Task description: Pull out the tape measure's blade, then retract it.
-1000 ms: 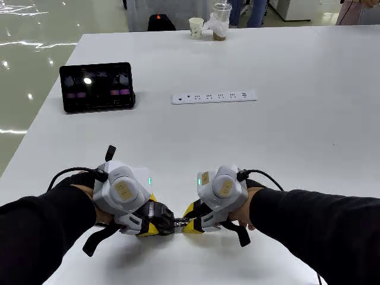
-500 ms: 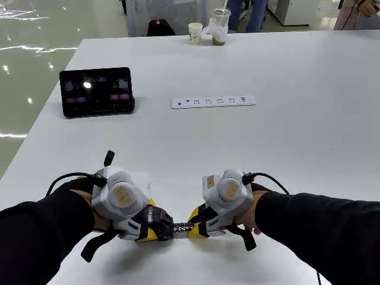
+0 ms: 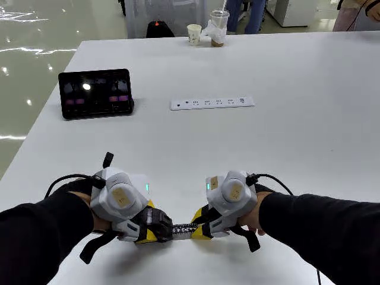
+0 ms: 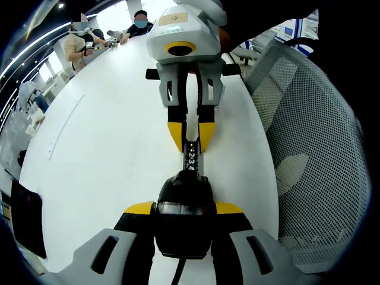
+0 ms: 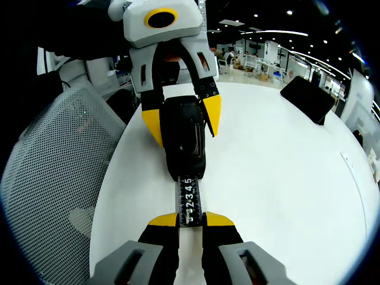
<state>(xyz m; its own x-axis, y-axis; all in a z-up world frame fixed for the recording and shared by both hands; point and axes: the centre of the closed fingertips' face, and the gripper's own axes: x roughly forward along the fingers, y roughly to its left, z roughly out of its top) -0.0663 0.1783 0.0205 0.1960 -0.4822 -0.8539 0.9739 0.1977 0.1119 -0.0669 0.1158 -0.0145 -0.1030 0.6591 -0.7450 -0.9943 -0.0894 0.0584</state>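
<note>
The black tape measure (image 5: 184, 136) sits clamped between the left gripper's (image 4: 184, 208) jaws, with a short run of blade (image 5: 189, 193) reaching out. The right gripper's (image 5: 190, 220) jaws pinch the blade's end, seemingly at its hook, with the white table (image 3: 267, 136) just beneath.

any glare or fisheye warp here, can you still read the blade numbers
Head view: sharp, with ceiling-light glare on the floor. Left gripper view: fisheye bows the table edge; blade numbers small but legible. Right gripper view: same bowing, numbers crisp.
</note>
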